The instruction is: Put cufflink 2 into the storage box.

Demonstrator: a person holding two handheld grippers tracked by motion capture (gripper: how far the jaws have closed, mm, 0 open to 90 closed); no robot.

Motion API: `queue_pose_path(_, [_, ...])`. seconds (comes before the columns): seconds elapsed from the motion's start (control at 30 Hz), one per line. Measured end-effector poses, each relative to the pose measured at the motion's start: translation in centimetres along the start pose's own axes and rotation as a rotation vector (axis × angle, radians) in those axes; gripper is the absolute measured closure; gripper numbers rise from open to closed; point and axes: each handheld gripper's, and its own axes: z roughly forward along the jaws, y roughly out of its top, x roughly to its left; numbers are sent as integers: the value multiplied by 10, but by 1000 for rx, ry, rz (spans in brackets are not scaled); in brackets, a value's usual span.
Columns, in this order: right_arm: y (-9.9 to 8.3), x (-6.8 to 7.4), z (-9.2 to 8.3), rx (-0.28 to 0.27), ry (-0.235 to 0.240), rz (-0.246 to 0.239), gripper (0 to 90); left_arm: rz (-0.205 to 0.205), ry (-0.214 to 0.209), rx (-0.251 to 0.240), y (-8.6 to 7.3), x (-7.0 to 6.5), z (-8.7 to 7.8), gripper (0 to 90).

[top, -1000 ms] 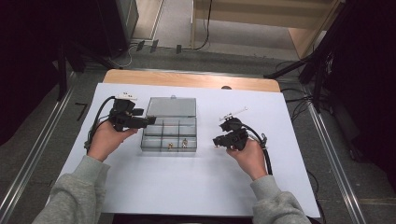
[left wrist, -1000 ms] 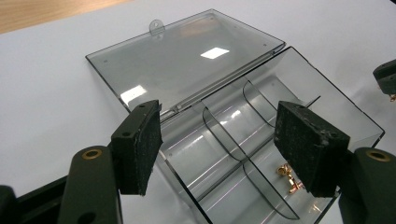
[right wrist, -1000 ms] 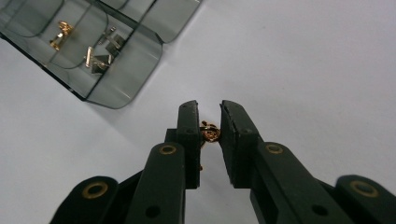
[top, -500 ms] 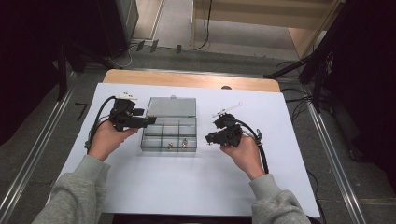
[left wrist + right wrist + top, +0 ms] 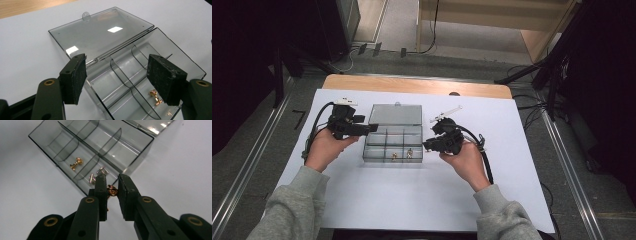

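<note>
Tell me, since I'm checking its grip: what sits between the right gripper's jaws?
A small gold cufflink sits between the right gripper jaws, beside the clear box, in the right gripper view.

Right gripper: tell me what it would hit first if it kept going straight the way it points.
Most likely the near corner of the clear compartment box. The right gripper, shut on a small gold piece, points at that corner, close to the compartment holding silver pieces. Depth is hard to judge.

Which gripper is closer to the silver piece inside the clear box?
Right. The right gripper hangs just beside the silver piece, while the left gripper is at the box wall across from it.
</note>
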Motion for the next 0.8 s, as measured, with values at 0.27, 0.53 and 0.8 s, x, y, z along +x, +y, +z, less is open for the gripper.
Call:
queue_pose_path(0.27, [14, 10, 5, -11, 12, -24, 797, 2, 6, 7, 0, -1, 2, 327])
queue_pose_path(0.53, [23, 16, 14, -13, 22, -41, 797, -1, 1, 1, 0, -1, 2, 328])
queue_pose_path(0.8, [32, 22, 19, -23, 35, -50, 797, -2, 5, -1, -1, 0, 0, 328])
